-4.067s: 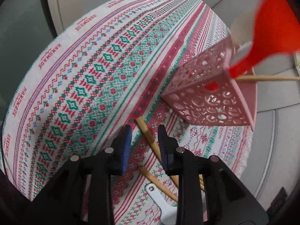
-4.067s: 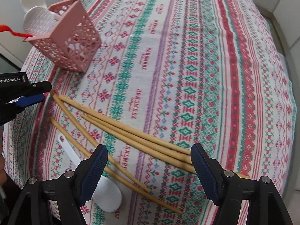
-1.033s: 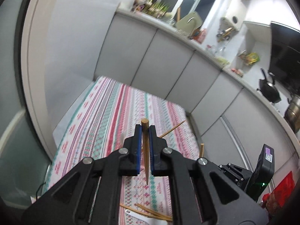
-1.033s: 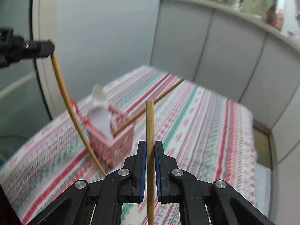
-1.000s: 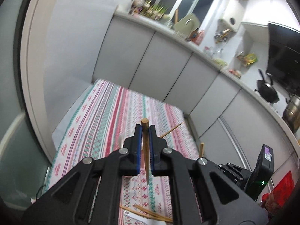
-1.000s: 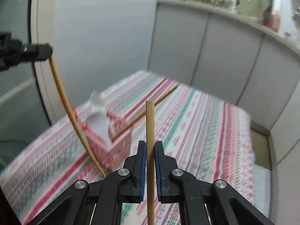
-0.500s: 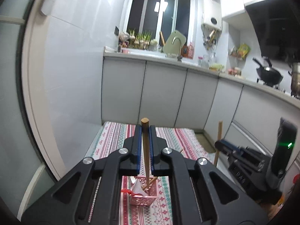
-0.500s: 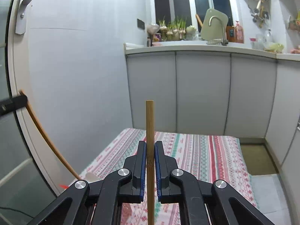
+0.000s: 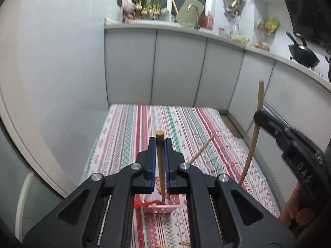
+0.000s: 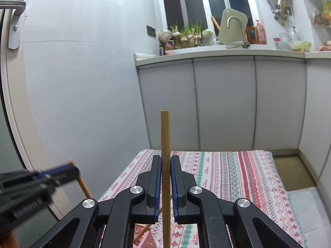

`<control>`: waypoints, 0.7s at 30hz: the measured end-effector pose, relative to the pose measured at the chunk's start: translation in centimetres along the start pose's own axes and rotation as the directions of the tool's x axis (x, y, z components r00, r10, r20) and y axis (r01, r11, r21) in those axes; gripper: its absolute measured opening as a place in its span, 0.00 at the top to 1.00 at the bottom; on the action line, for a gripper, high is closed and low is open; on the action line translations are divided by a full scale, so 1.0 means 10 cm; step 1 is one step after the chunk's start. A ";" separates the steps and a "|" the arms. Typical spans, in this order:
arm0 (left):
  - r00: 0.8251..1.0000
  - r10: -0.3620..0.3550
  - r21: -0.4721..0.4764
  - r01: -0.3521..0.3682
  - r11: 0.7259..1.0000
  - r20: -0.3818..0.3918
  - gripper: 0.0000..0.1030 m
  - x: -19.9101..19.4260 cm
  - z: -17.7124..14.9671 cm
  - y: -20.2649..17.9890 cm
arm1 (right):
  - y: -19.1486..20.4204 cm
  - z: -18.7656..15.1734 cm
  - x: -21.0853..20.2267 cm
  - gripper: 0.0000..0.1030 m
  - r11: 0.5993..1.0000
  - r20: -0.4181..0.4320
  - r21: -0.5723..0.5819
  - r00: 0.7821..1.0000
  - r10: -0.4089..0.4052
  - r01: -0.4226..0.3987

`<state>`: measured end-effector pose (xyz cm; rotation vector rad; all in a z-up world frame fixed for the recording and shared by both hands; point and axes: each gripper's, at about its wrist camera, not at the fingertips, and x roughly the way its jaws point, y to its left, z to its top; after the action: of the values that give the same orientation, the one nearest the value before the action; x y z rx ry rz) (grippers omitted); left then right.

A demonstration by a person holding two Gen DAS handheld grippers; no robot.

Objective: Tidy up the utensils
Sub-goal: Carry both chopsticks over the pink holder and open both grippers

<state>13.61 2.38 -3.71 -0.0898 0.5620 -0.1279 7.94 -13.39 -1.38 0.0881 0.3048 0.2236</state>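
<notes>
Two black grippers with blue pads each clamp one bamboo chopstick upright above the tabletop covered in a red, green and white patterned cloth (image 9: pixel 128 128). The left gripper (image 9: pixel 159 161) is pinched tight on a brown round-ended bamboo chopstick (image 9: pixel 161 165), whose lower tip hangs right over the open top of the pink perforated plastic utensil basket (image 9: pixel 163 208). That basket stands on the cloth near its close end, with a red-handled utensil (image 9: pixel 142 203) sticking out to its left and another wooden chopstick (image 9: pixel 201 149) leaning out of it to the right. The right gripper (image 10: pixel 165 175), seen to the right of the basket and higher, is closed on a pale straight bamboo chopstick (image 10: pixel 165 144). A few more loose chopsticks (image 9: pixel 185 243) lie on the cloth nearer than the basket, mostly hidden by the left gripper.
</notes>
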 end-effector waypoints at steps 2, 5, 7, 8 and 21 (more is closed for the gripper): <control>0.999 -0.010 -0.014 0.009 1.000 -0.040 0.92 0.07 -0.05 0.01 | 0.00 0.00 0.02 0.93 1.000 0.010 0.017 1.000 0.006 -0.006; 0.997 -0.035 -0.060 0.031 0.998 -0.074 0.90 0.07 -0.09 0.06 | -0.01 0.02 0.04 0.93 0.999 0.030 0.044 0.999 0.019 -0.021; 0.996 -0.042 -0.062 0.038 0.997 -0.073 0.81 0.01 -0.10 0.06 | 0.02 0.03 0.04 0.93 0.998 0.046 0.056 0.999 0.027 -0.029; 0.997 -0.039 -0.061 0.035 0.997 -0.072 0.72 0.00 -0.09 0.06 | 0.03 0.05 0.04 0.93 0.997 0.054 0.061 0.998 0.033 -0.037; 0.994 -0.007 -0.143 -0.009 0.990 -0.112 0.47 -0.26 -0.23 0.50 | 0.36 -0.01 0.42 0.93 0.996 0.111 0.062 0.992 0.058 -0.065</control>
<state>10.65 7.55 -4.86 -0.2233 0.6829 -0.0916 11.06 -8.93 -2.23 0.1737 0.2006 0.2688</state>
